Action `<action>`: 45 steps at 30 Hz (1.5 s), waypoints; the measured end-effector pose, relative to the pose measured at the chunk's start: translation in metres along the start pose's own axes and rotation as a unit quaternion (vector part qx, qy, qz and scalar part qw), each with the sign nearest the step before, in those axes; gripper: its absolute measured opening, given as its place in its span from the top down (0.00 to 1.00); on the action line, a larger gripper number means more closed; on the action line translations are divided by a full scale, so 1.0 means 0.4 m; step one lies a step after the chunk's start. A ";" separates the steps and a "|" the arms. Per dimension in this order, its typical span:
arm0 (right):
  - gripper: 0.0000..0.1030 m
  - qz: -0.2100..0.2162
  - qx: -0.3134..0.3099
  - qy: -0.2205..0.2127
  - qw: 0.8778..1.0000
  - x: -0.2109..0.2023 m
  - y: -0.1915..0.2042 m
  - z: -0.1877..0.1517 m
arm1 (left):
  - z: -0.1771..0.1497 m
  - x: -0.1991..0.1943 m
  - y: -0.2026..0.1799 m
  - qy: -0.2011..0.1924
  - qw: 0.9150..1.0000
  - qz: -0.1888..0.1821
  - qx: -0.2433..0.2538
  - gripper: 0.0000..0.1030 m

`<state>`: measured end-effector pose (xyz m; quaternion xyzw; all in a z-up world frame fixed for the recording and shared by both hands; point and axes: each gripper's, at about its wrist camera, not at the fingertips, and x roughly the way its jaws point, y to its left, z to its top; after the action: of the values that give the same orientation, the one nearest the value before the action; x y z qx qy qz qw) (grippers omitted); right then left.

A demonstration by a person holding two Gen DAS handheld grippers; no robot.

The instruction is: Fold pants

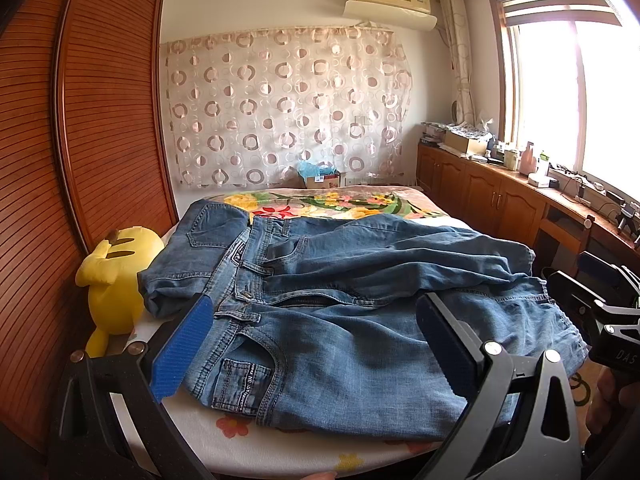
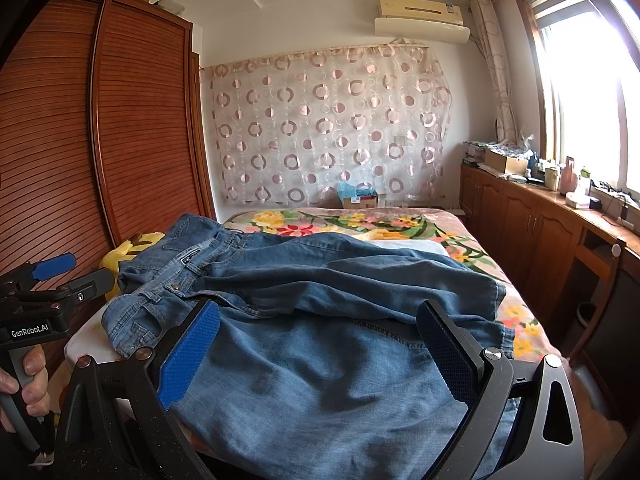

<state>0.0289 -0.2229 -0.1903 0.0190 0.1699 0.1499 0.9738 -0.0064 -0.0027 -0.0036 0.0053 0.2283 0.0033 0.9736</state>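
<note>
- You are facing two pairs of blue denim pants: the nearer pair (image 1: pixel 360 344) is lying spread on the floral-quilted bed (image 1: pixel 320 202), and a second folded pair (image 1: pixel 192 256) is sitting beside it.
- Your left gripper (image 1: pixel 308 344) is hovering released over the waistband; your right gripper (image 2: pixel 320 352) is hovering released above a leg.
- One yellow plush toy (image 1: pixel 116 280) is sitting beside the slatted wooden wardrobe (image 1: pixel 100 120).
</note>
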 end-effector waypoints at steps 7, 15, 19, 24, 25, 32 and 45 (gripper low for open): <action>0.04 0.001 0.000 0.000 1.000 0.000 0.002 0.000 | 0.002 -0.002 0.000 0.000 1.000 0.000 0.000 0.01; 0.04 0.002 0.000 0.000 1.000 0.000 0.002 0.000 | 0.001 -0.002 0.001 0.001 1.000 0.000 0.002 0.01; 0.04 0.001 0.000 0.000 1.000 0.000 0.001 -0.001 | 0.008 -0.007 -0.001 0.000 1.000 0.000 0.003 0.01; 0.04 0.003 0.001 0.002 1.000 0.004 0.002 -0.003 | 0.010 -0.007 -0.005 0.002 1.000 -0.002 0.003 0.01; 0.04 0.003 0.000 0.003 1.000 0.006 0.002 -0.005 | 0.010 -0.005 -0.006 0.004 1.000 -0.003 0.003 0.01; 0.04 0.006 0.005 0.018 1.000 0.023 -0.021 -0.017 | -0.012 0.049 0.004 0.038 0.999 -0.010 0.003 0.01; 0.04 -0.038 0.009 0.033 0.999 0.012 -0.084 -0.025 | -0.043 0.110 0.057 0.076 0.997 -0.018 0.009 0.01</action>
<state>0.0395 -0.2536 -0.2043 0.0162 0.2037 0.1121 0.9725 0.0251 0.0205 -0.0383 0.0098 0.3015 -0.0160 0.9533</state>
